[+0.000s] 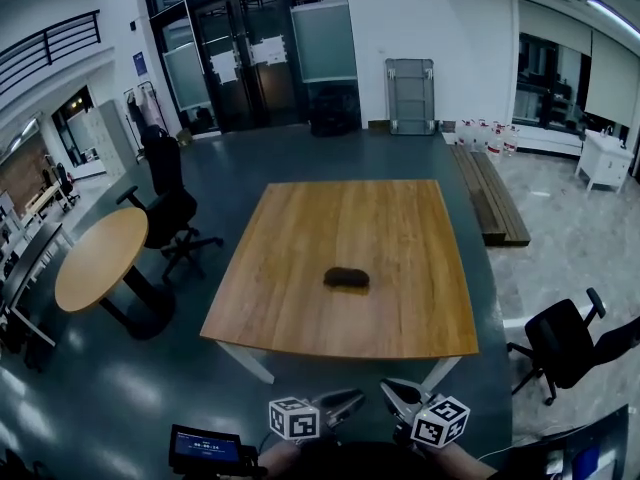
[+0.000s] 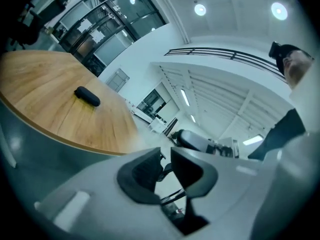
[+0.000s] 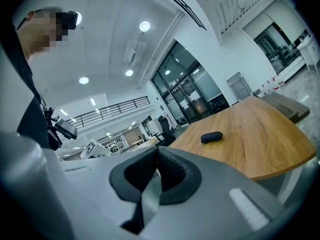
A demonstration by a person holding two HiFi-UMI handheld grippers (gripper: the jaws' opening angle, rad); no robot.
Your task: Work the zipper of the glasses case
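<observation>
A dark, oblong glasses case (image 1: 346,278) lies alone on the square wooden table (image 1: 300,298), a little in front of its middle. It also shows far off in the left gripper view as the glasses case (image 2: 87,96) and in the right gripper view as the glasses case (image 3: 211,136). Both grippers hover side by side short of the table's near edge, well clear of the case. My left gripper (image 1: 347,401) (image 2: 166,156) has a narrow gap between its jaws, with nothing in it. My right gripper (image 1: 398,392) (image 3: 157,154) has its pads pressed together, empty.
A round wooden table (image 1: 100,258) and a black office chair (image 1: 165,203) stand to the left. Another black chair (image 1: 565,343) is at the right. Wooden planks (image 1: 490,193) lie on the floor beyond the table's right side. A small lit screen (image 1: 205,448) sits at the bottom left.
</observation>
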